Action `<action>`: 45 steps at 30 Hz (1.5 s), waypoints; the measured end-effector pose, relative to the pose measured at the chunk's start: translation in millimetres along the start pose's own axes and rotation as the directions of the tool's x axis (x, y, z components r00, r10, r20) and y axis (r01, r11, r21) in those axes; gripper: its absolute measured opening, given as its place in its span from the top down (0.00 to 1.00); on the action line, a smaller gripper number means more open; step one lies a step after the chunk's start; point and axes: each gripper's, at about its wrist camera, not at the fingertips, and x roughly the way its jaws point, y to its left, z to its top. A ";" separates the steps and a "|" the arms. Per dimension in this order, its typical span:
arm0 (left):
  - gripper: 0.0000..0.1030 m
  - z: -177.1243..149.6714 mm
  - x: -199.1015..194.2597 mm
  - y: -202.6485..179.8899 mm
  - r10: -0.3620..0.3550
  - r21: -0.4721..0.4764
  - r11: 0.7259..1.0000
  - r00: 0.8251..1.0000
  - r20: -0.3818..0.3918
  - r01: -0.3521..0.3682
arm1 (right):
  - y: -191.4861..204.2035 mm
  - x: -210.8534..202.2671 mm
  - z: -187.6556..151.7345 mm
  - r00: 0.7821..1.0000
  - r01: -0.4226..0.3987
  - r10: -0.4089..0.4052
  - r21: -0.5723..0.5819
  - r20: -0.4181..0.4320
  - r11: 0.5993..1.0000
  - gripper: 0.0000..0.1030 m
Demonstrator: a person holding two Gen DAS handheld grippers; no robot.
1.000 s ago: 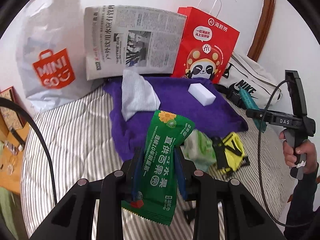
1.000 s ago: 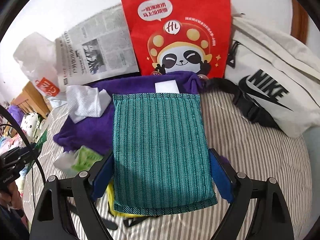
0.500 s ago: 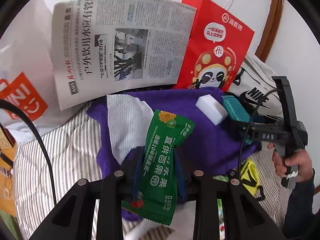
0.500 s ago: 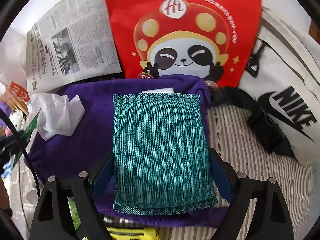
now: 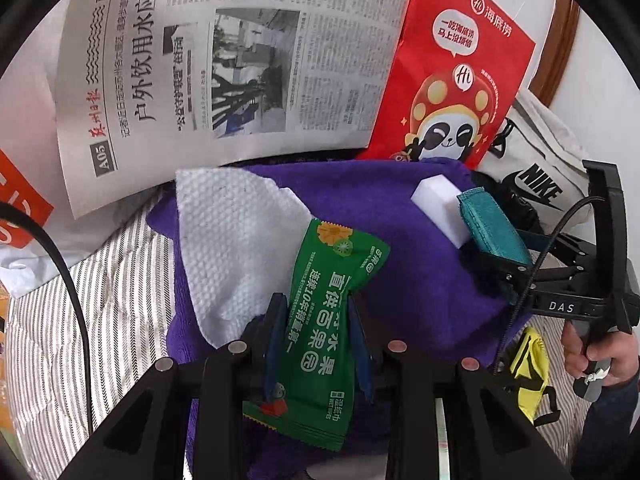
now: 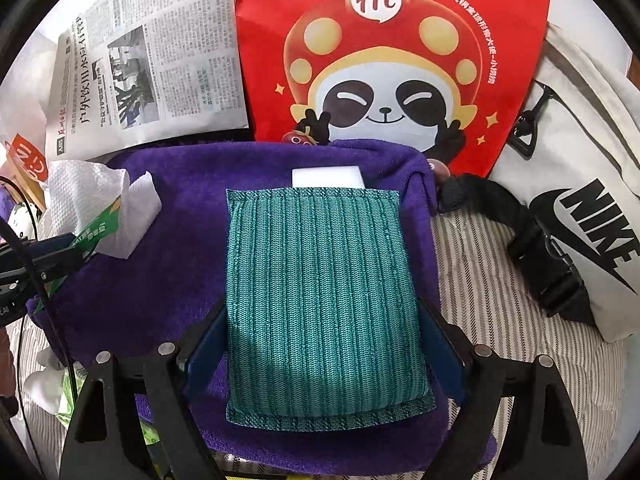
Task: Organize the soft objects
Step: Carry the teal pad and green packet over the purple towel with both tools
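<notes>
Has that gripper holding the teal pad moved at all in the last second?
Yes. The right gripper, shut on the teal pad, has moved forward toward the red panda bag, which now looms larger, and over the purple towel.

white sponge [image 6: 328,176] mostly hidden behind teal pad [image 6: 324,300]

wall [image 5: 592,92]: white | bedding [image 6: 480,280]: striped | trim [image 5: 560,40]: brown wood
</notes>
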 end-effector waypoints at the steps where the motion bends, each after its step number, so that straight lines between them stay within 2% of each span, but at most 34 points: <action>1: 0.72 -1.1 0.8 1.4 0.004 -0.004 1.000 1.000 -0.003 -0.004 | 1.4 1.3 0.1 1.000 -0.004 0.004 0.000 0.001 1.000 0.15; 4: 0.72 -4.2 4.3 4.3 0.019 -0.008 1.000 1.000 -0.011 -0.019 | 3.9 4.3 -0.3 1.000 -0.027 0.027 0.003 -0.003 1.000 0.15; 15: 0.71 -15.2 21.1 7.0 0.040 -0.010 0.999 0.998 -0.052 -0.040 | 4.8 16.6 -4.2 0.999 -0.026 0.026 -0.001 -0.022 1.000 0.15; 27: 0.68 -17.5 25.6 -0.1 0.066 0.050 0.997 0.996 -0.054 -0.064 | 22.2 20.2 -10.3 1.000 0.002 -0.003 -0.040 -0.022 0.999 0.14; 31: 0.63 -18.5 26.5 -4.2 0.059 0.076 0.996 0.997 -0.055 -0.055 | 23.1 22.2 -13.1 0.999 -0.020 0.017 -0.043 -0.051 0.999 0.12; 37: 0.36 -20.2 27.1 -13.4 0.041 0.110 0.993 0.998 -0.050 -0.036 | 19.4 15.0 -14.0 0.997 -0.063 0.064 0.005 -0.051 0.998 0.11; 42: 0.35 -18.2 27.4 -15.6 0.050 0.107 0.993 0.997 -0.052 -0.044 | 21.2 -0.8 -11.4 0.999 -0.037 0.037 -0.012 -0.009 0.999 0.07; 45: 0.34 -16.9 18.6 -13.5 0.018 0.084 0.996 0.999 -0.033 -0.015 | 25.8 -17.0 -8.4 0.999 -0.039 0.039 -0.016 0.029 0.999 0.04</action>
